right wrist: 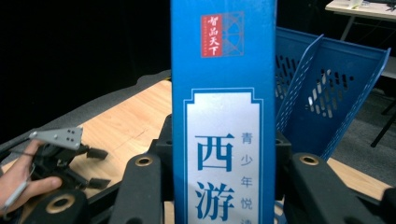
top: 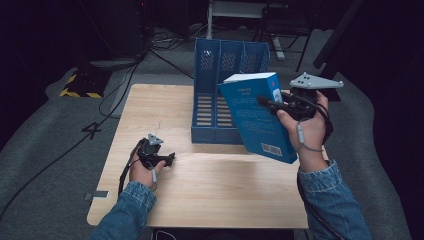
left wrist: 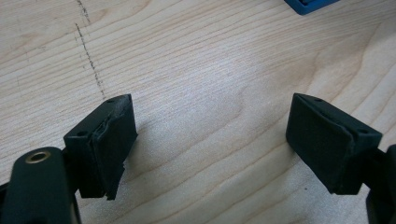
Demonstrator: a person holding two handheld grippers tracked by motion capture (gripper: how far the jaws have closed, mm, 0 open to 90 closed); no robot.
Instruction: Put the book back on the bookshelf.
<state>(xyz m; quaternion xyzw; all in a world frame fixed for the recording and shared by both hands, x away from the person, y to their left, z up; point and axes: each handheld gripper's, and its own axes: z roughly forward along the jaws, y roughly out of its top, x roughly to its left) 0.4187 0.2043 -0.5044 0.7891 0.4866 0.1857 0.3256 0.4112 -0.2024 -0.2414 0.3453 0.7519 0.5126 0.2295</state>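
The table (top: 200,185) ran under the person's sleeves at its near edge. The rack (top: 220,95) stood at the far edge, its right front hidden behind the book (top: 257,117). The book hung tilted in the air in front of the rack, its spine cut off at top and bottom in the right gripper view. The right gripper (top: 272,105) pinched its upper right edge. The left gripper (top: 167,160) rested near the left edge, jaws spread over bare wood.
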